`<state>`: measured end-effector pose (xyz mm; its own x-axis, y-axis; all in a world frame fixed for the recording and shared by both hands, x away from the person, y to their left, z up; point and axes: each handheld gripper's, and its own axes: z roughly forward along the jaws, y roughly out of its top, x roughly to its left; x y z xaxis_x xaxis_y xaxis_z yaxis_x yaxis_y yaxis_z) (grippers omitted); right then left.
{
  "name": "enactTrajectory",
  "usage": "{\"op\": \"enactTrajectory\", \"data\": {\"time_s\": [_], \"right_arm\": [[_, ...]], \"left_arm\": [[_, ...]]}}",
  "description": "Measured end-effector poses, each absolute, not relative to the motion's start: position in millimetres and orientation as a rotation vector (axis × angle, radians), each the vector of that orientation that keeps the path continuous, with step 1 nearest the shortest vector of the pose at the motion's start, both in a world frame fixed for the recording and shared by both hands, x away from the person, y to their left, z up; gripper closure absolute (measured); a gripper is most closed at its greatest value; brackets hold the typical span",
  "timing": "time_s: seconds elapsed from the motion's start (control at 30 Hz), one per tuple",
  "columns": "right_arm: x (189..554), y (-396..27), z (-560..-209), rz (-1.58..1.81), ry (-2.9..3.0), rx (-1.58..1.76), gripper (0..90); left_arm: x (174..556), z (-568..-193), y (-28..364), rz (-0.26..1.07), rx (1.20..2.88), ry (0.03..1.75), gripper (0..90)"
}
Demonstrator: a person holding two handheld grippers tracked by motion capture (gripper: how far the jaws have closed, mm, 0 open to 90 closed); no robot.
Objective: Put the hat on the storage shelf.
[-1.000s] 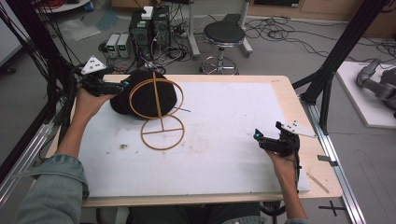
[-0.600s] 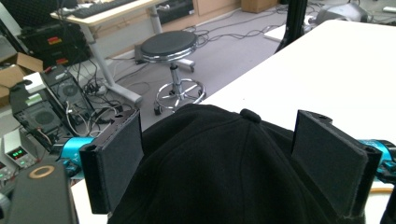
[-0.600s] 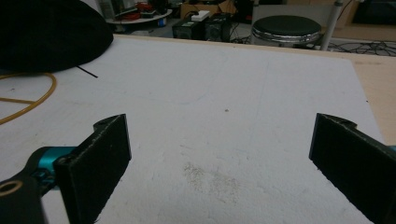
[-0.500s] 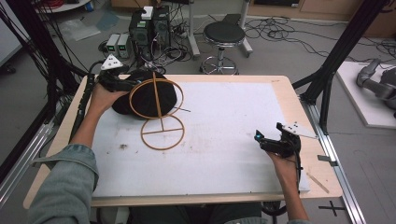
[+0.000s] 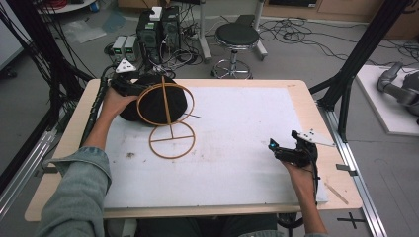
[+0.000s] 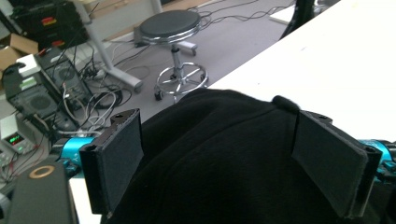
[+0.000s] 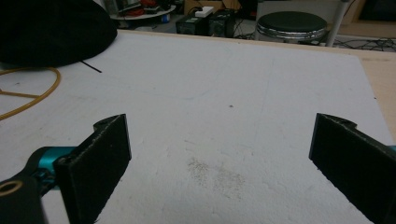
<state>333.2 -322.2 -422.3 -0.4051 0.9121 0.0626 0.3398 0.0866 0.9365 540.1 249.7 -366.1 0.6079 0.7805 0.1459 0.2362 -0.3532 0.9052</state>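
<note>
Job: as I read it, getting the black hat [image 5: 148,101] onto or off the wire stand [image 5: 166,118]; I'm working the hat w/ my left gripper [image 5: 129,85].
Hat: far-left part of the table [image 5: 296,98], on the white mat [image 5: 237,138], slumped behind and against the stand's upright hoop. In the left gripper view the hat [image 6: 224,154] bulges up between my jaws.
Stand: thin tan wire; round base ring flat on the mat, upright hoop w/ a centre post rising from it. Hoop looks made to carry the hat's crown, which is prob. why the hat sits right at it.
Left gripper: at the hat's far-left edge, jaws apart, one each side of the fabric, not pinching yet. I've straddled the crown so that closing would catch a fold of cloth.
Right gripper: [image 5: 294,150] parked near the right edge of the mat, well apart from hat and stand, jaws wide apart, nothing between them. Kept clear so the left has room; its view looks across bare mat to the hat [image 7: 56,28] and a bit of base ring [image 7: 32,88].
Next, my guess: close left on the cloth, then lift.
Risk: stand is light, hat touches it; a drag could tip it.
Beyond table: stool [image 5: 238,37], PC boxes [image 5: 158,24], cables on the floor.
</note>
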Motion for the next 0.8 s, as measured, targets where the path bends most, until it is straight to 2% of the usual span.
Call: {"op": "enactTrajectory", "data": {"time_s": [0.23, 0.5, 0.63, 0.8], "right_arm": [[334, -321, -423, 1.315, 1.815, 1.233, 5.1], [334, -321, -423, 1.316, 1.817, 1.235, 5.1], [334, -322, -423, 1.318, 1.816, 1.23, 5.1], [333, -321, -423, 1.317, 1.818, 1.235, 5.1]], "left_arm": [[544, -373, 252, 0.713, 1.925, 0.831, 17.0], [546, -379, 248, 0.734, 1.958, 0.83, 22.2], [546, -380, 247, 0.748, 1.98, 0.821, 31.0], [546, -381, 246, 0.749, 1.996, 0.805, 51.0]]}}
